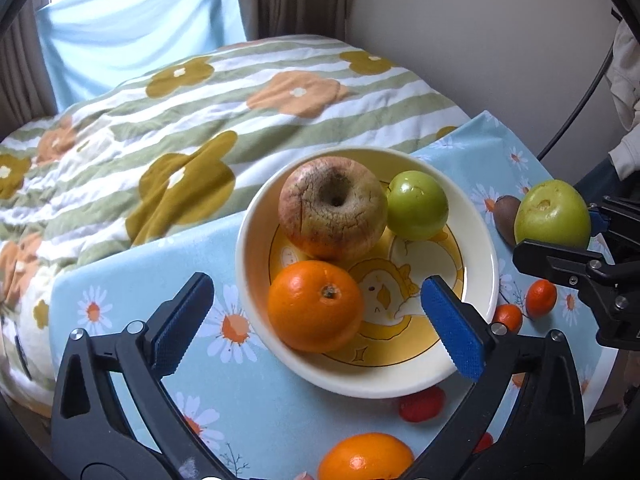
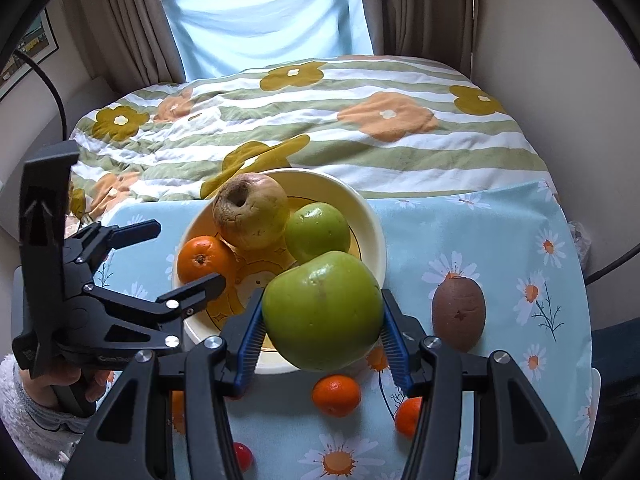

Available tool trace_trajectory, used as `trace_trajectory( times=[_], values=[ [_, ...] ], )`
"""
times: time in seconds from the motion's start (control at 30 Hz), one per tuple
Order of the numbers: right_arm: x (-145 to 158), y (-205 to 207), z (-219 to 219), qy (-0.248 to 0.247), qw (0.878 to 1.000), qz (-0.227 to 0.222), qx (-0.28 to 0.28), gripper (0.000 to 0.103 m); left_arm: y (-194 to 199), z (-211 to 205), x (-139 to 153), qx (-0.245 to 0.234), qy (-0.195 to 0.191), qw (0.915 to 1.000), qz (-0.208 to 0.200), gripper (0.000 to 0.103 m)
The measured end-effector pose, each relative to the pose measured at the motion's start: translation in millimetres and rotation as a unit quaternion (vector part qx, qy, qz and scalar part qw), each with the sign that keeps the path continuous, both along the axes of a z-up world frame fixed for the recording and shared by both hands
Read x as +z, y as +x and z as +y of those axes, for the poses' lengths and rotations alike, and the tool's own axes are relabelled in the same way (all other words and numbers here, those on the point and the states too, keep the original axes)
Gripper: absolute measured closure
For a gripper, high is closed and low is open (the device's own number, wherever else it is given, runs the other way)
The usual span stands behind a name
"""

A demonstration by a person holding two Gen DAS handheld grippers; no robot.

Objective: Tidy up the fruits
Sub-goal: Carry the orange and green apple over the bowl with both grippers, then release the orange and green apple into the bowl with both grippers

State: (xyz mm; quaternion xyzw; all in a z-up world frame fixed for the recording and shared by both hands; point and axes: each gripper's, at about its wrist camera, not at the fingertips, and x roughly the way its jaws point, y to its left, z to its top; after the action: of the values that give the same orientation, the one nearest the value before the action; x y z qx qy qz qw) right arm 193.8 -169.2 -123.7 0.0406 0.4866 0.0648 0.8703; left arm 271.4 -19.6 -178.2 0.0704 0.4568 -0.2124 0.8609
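Bowl [image 1: 476,240] holds three fruits. Right gripper [image 2: 322,316] grasps a green apple [image 2: 324,312]; left gripper [image 1: 316,312] is released. Several fruits remain on the table.

A daisy-print cloth [image 2: 472,232] carries the bowl [image 2: 372,236], a brown fruit [image 2: 459,312], perhaps kiwi, and small oranges [image 2: 337,395].

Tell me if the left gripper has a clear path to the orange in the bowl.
Probably yes. The left gripper is open, with the orange right between its fingers near the front of the bowl. The bowl's rim sits near one finger, so closing may need care.
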Motion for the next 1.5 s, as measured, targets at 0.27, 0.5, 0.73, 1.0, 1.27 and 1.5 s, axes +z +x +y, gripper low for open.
trace_trajectory(
  times=[0.27,0.5,0.73,1.0,1.27,1.5],
  values=[
    [7,4,-7,0.004,1.0,-0.005,0.011,0.054,-8,14,18,0.025,0.002,0.9997,-0.003,0.0],
    [16,11,-7,0.014,0.999,-0.009,0.04,0.054,-24,33,32,0.062,0.002,0.998,-0.005,0.0],
    [11,19,12,0.016,0.995,-0.005,0.097,0.054,-46,55,40,0.101,0.001,0.9949,-0.004,0.0],
    [-12,30,42,0.02,0.988,0.019,0.155,0.054,-68,75,38,0.14,0.007,0.9901,0.003,0.0],
    [-45,42,56,0.017,0.981,0.034,0.191,0.053,-87,87,22,0.165,0.009,0.986,0.022,0.0],
    [-52,41,60,0.002,0.978,0.018,0.206,0.053,-95,87,13,0.175,0.004,0.9839,0.034,0.0]
  ],
)
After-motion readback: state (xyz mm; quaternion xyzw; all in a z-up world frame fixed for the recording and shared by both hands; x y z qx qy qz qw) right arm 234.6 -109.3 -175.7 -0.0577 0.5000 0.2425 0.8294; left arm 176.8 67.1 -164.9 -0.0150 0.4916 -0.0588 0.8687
